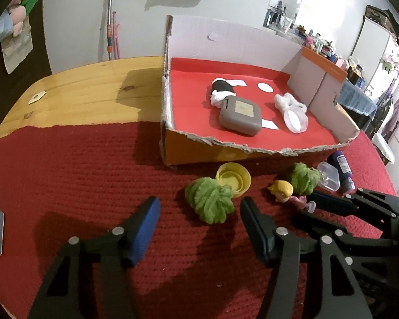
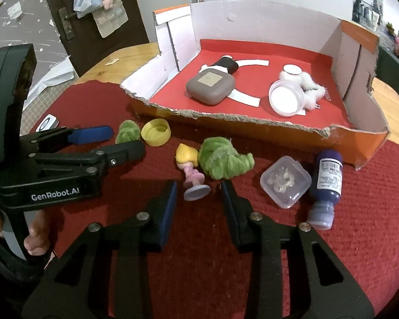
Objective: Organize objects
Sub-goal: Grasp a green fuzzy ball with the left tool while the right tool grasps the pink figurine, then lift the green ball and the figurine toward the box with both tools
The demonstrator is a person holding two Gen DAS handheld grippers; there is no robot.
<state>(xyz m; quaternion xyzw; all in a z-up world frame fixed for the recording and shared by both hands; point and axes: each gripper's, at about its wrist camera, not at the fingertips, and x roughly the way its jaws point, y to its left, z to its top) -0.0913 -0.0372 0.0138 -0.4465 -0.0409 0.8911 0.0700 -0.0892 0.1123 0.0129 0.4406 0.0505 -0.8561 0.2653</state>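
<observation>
On the red cloth (image 2: 359, 239) at the lower centre of the right wrist view, the right gripper (image 2: 198, 186) stands with its jaws partly apart on either side of the round base of a small doll (image 2: 190, 168); neither pad touches it. The doll, yellow-haired and pink-bodied, lies on its side with its head against a green pompom (image 2: 223, 160). At the left of the same view the left gripper (image 2: 119, 141) reaches in sideways, its jaws apart around a second green pompom (image 2: 126, 133), and the pads do not visibly press on it. Fingers of a hand (image 2: 36, 236) curl around that gripper's handle at the lower left. A yellow cap (image 2: 157, 131) lies open side up just right of the second pompom. Right of centre, a clear plastic case (image 2: 286, 182) lies beside a purple bottle (image 2: 325, 188) on its side.

Across the upper centre sits a cardboard box (image 2: 359, 148) with a torn front edge and a red floor. Inside it, a grey case (image 2: 211, 85) rests against a black-and-white toy (image 2: 227, 65) on the left, and a clear round tub (image 2: 286, 98) lies against a white fluffy toy (image 2: 310, 90) on the right.

In the left wrist view, the left gripper (image 1: 199, 208) frames the nearer pompom (image 1: 211, 202) at lower centre, with a wooden table (image 1: 93, 93) showing at upper left.
</observation>
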